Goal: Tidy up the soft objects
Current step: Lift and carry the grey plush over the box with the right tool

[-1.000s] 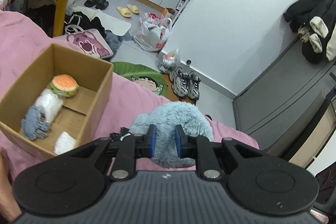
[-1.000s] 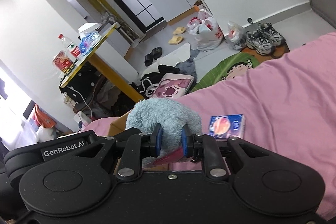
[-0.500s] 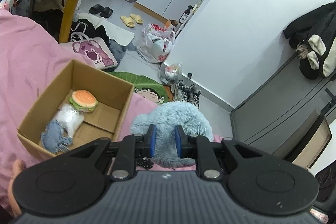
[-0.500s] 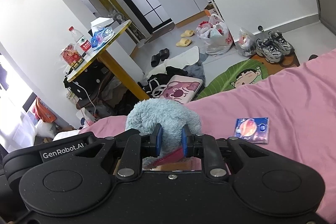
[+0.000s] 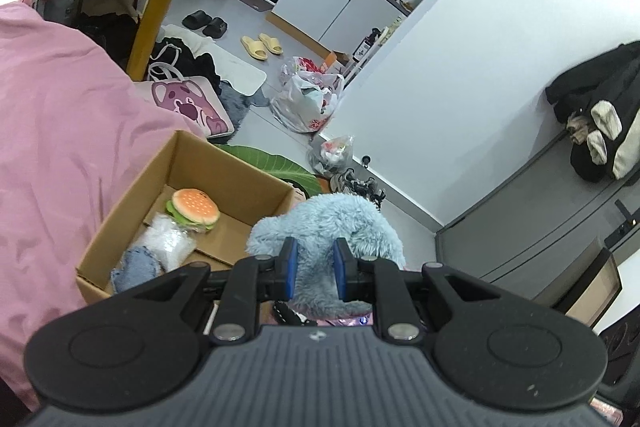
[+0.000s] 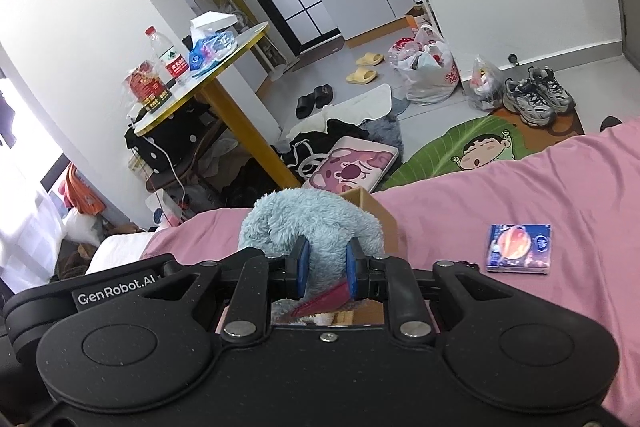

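Note:
A fluffy light-blue plush toy (image 5: 332,227) is held above the pink bed by both grippers. My left gripper (image 5: 314,269) is shut on its fur. My right gripper (image 6: 325,269) is shut on the same plush (image 6: 308,219), with a pink-red part of it below the fingers. An open cardboard box (image 5: 132,195) sits on the bed to the left of the plush in the left wrist view. It holds a burger toy (image 5: 194,209), a white fluffy item (image 5: 168,241) and a blue denim-like piece (image 5: 134,267). The box corner (image 6: 372,205) shows behind the plush in the right wrist view.
A pink bedsheet (image 6: 520,195) covers the bed. A small blue packet (image 6: 519,247) lies on it to the right. Past the bed edge are a yellow round table (image 6: 208,83), a pink bag (image 6: 352,167), shoes and plastic bags on the floor.
Both grippers have risen with the plush and shifted toward the box, which now lies closer under the plush. The grips have not changed.

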